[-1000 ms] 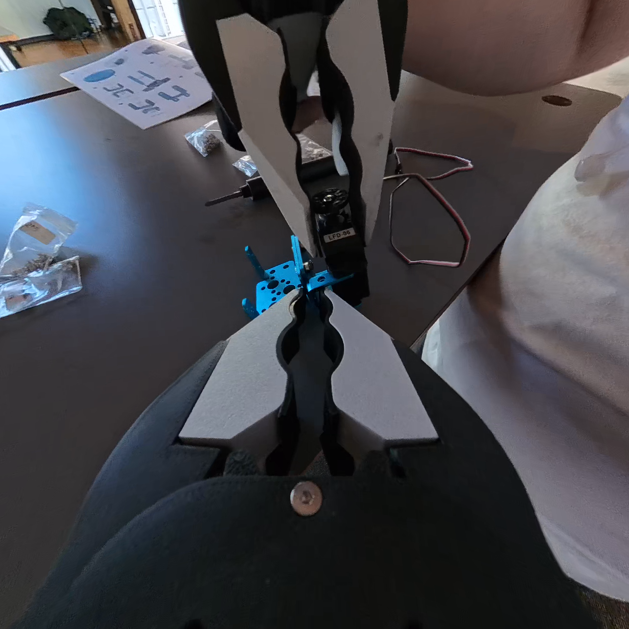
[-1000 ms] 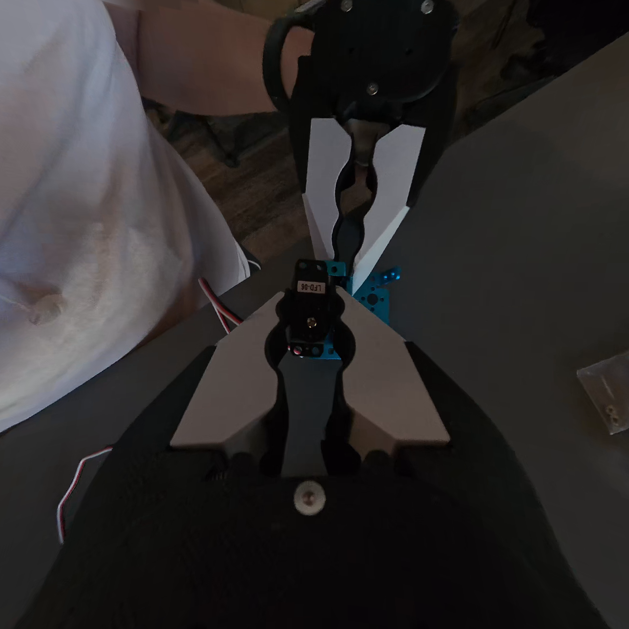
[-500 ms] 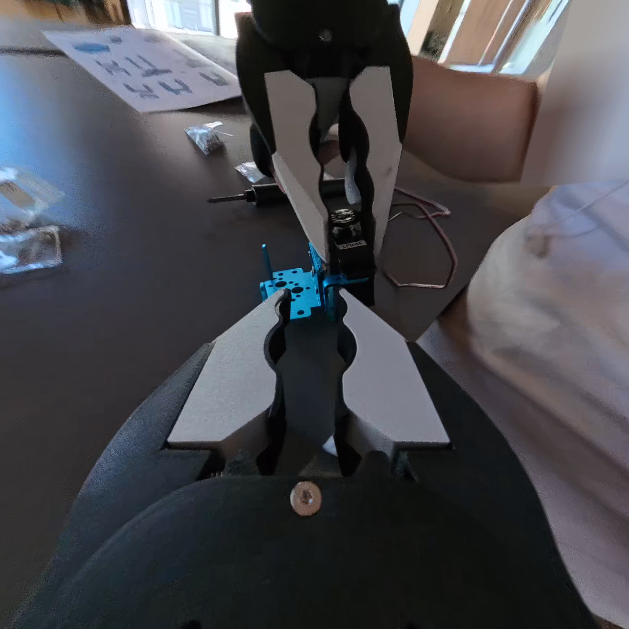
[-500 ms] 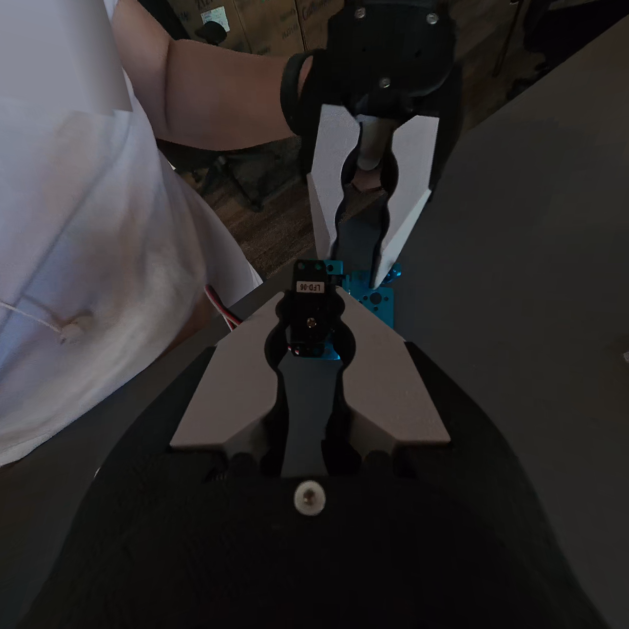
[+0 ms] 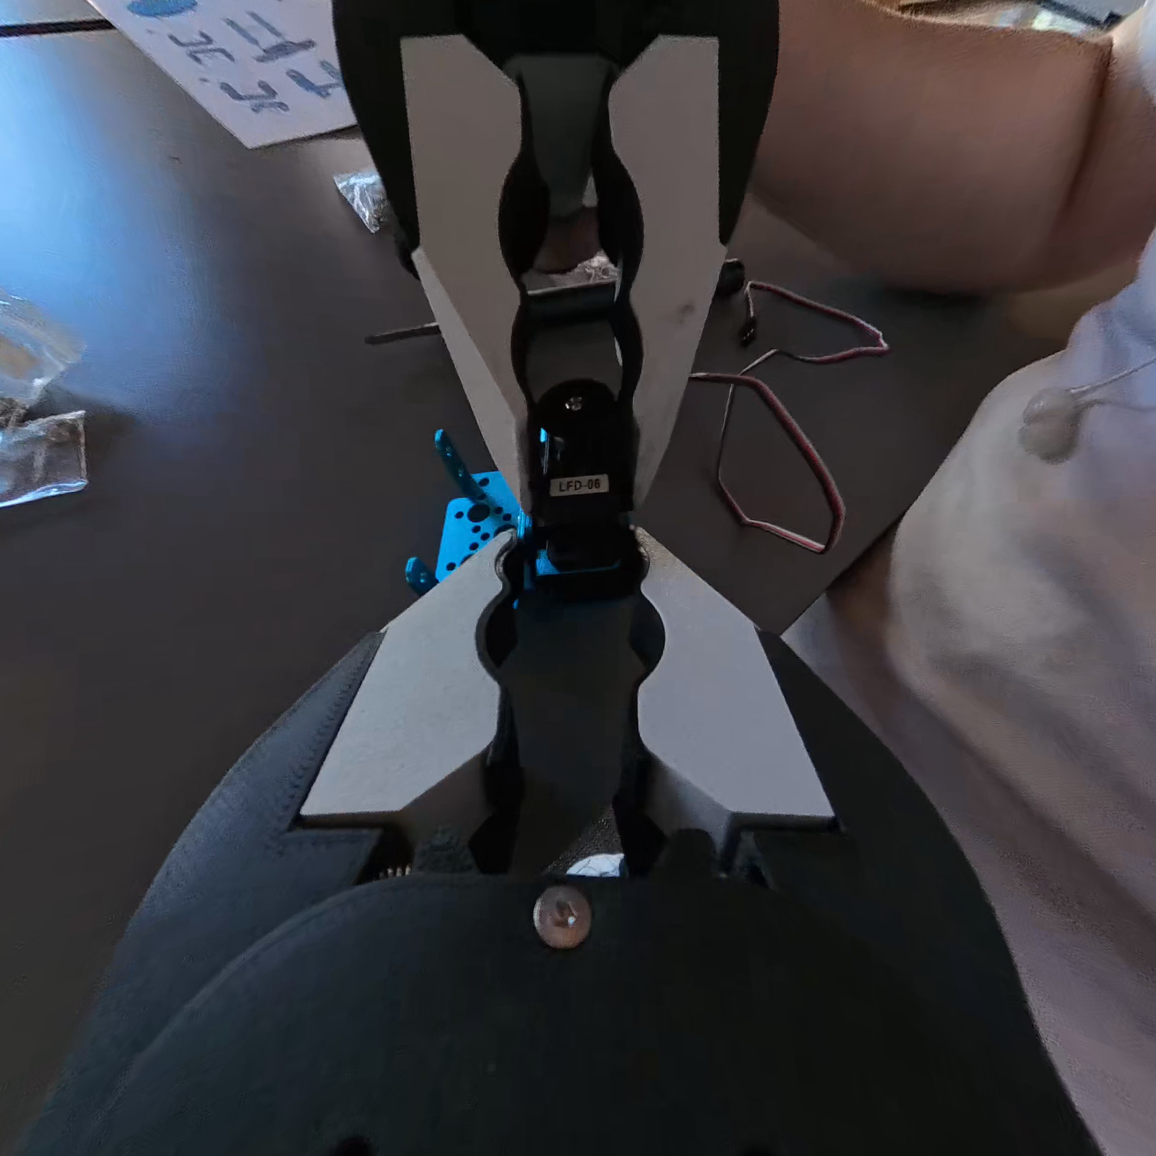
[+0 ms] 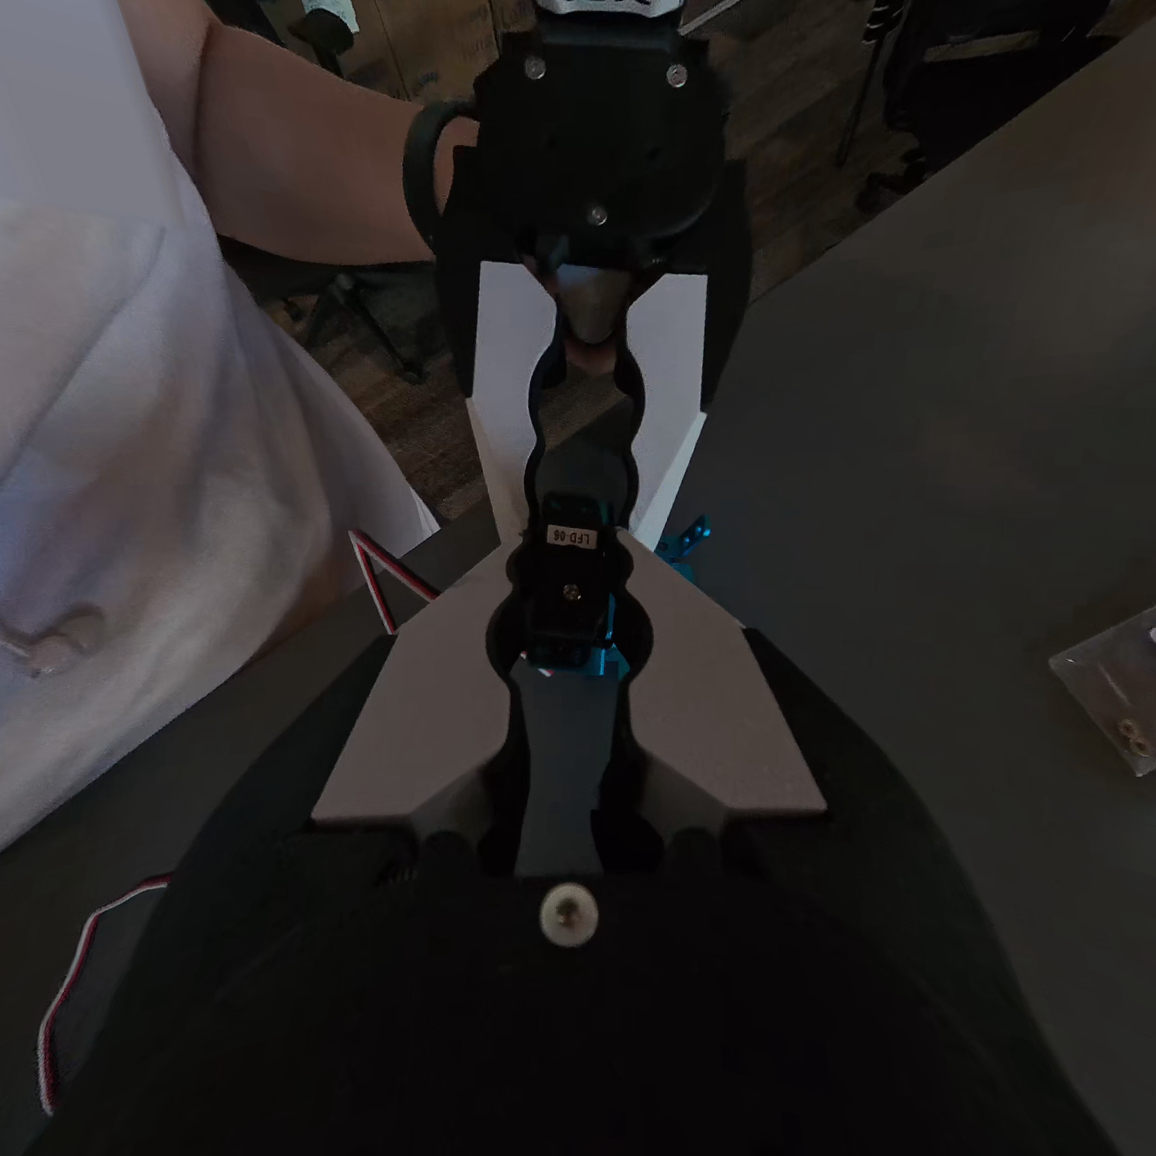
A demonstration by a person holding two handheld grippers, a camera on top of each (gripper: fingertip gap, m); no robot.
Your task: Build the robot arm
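Note:
A black servo (image 5: 578, 450) with a white label is held between both grippers above the dark table (image 5: 219, 438). My right gripper (image 6: 569, 557) is shut on the servo (image 6: 566, 600); in the left wrist view it (image 5: 578, 494) comes in from the top. My left gripper (image 5: 575, 547) closes on the servo's other end and on the flange of the blue perforated bracket (image 5: 475, 525) that sits against the servo. In the right wrist view the left gripper (image 6: 575, 525) faces me, and the bracket (image 6: 688, 544) pokes out to the right. The servo's red, white and black wire (image 5: 782, 438) trails over the table.
A printed sheet (image 5: 250, 62), several small plastic bags (image 5: 37, 438) (image 5: 363, 200) and a screwdriver (image 5: 400, 334) lie on the table. A bag with brass parts (image 6: 1113, 707) lies at the right. The person's white shirt (image 5: 1001, 688) and bare arm (image 5: 907, 156) are close by the table edge. Both grippers' tips are close together, under 4 cm apart.
My left gripper let go of its thin pinch on the blue bracket, opened wider and moved forward around the servo's end. The right gripper kept hold of the servo and came closer.

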